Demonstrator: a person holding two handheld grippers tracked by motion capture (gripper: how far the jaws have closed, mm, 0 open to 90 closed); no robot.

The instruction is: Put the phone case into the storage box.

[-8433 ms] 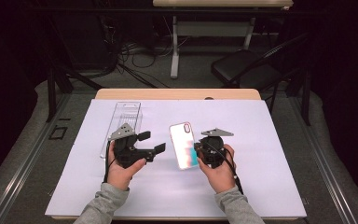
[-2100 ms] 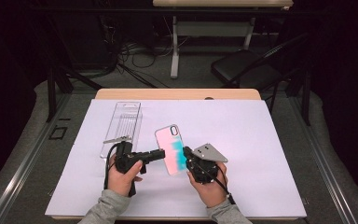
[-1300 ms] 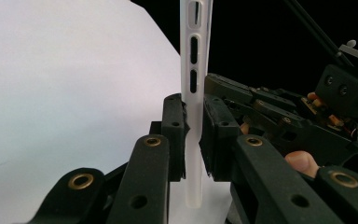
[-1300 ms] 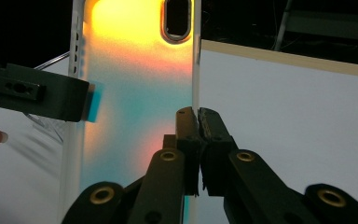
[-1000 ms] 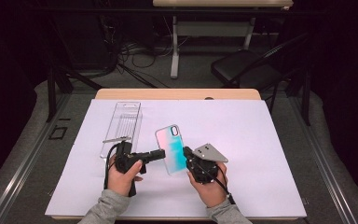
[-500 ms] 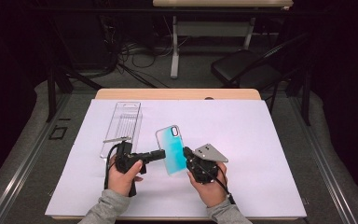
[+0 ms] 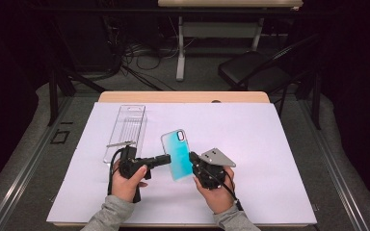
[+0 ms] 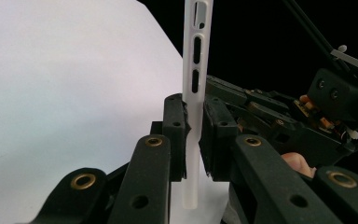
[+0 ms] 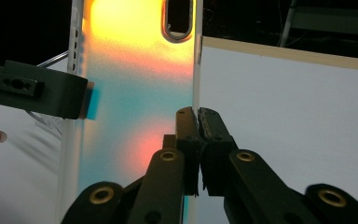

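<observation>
- Worktop (image 7: 289,159), covered by a large white paper sheet: most of the sheet is bare. There is wide open room to the right of the hands and along the far half. The near edge lies just under the forearms.
- Clear plastic ribbed packaging tray (image 7: 125,131): it lies flat on the far-left part of the sheet, close behind the left hand and apart from the case. This is the one obstacle on that side, and its near end sits just beside the left hand-held gripper (image 7: 165,160).
- Translucent phone case with a teal-to-orange tinted back and an oval camera cut-out (image 7: 177,153): it is lifted off the sheet and held between the two hands, cut-out end pointing away from the person. Judged progress: pick-up done and both grips in place; whatever follows (setting down, turning or fitting) is not yet begun.
- Left hand-held gripper: clenched on the case's left side rail, below the button slots; in the left gripper view the pads (image 8: 176,135) squeeze the thin white rim from both sides.
- Right hand-held gripper (image 7: 192,159): clamped on the opposite long edge; in the right gripper view (image 9: 198,122) the pads meet on the rim.
- Judgement: with both rails pinched, sideways pulling could flex or twist the thin case; lowering it to the right looks freest.
</observation>
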